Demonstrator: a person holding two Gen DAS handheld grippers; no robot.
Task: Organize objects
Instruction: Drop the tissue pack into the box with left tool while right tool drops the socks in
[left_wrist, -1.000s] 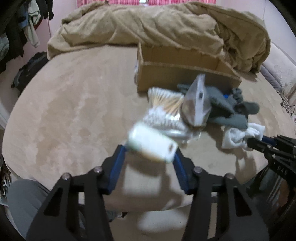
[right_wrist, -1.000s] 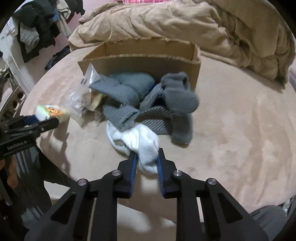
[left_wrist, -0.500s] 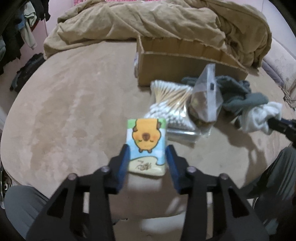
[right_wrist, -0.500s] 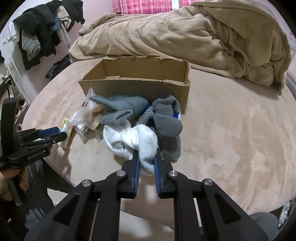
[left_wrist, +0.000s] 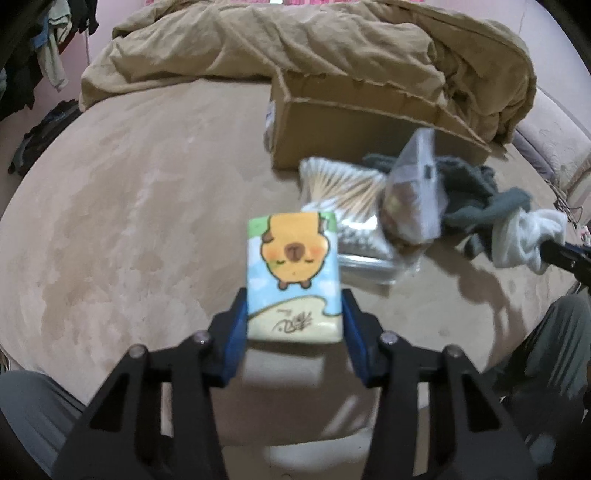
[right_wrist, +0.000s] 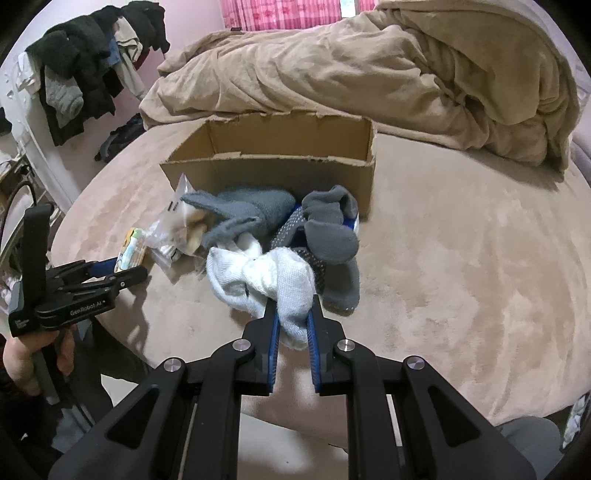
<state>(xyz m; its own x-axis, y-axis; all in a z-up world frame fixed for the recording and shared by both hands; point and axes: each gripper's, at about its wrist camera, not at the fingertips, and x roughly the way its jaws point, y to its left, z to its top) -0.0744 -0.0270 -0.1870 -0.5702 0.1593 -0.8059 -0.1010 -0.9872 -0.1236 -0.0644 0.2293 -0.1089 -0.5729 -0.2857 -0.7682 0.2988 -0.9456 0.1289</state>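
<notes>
My left gripper (left_wrist: 293, 314) is shut on a tissue pack (left_wrist: 293, 275) printed with a cartoon capybara and holds it above the bed near the front edge. The pack also shows in the right wrist view (right_wrist: 130, 250). My right gripper (right_wrist: 291, 317) is shut on a white sock (right_wrist: 273, 280), lifted at the front of a pile of grey socks (right_wrist: 325, 229). An open cardboard box (right_wrist: 280, 158) stands behind the pile. A bag of cotton swabs (left_wrist: 340, 184) and a clear plastic bag (left_wrist: 413, 195) lie in front of the box.
The objects lie on a round beige bed (right_wrist: 461, 236). A bunched tan duvet (right_wrist: 369, 66) fills its far side behind the box. Dark clothes (right_wrist: 81, 66) hang at the left. The person's legs (left_wrist: 554, 350) show below the bed's front edge.
My left gripper has turned the tissue pack so its printed face shows and brought it up closer. My right gripper has lifted the white sock and pulled back from the pile.
</notes>
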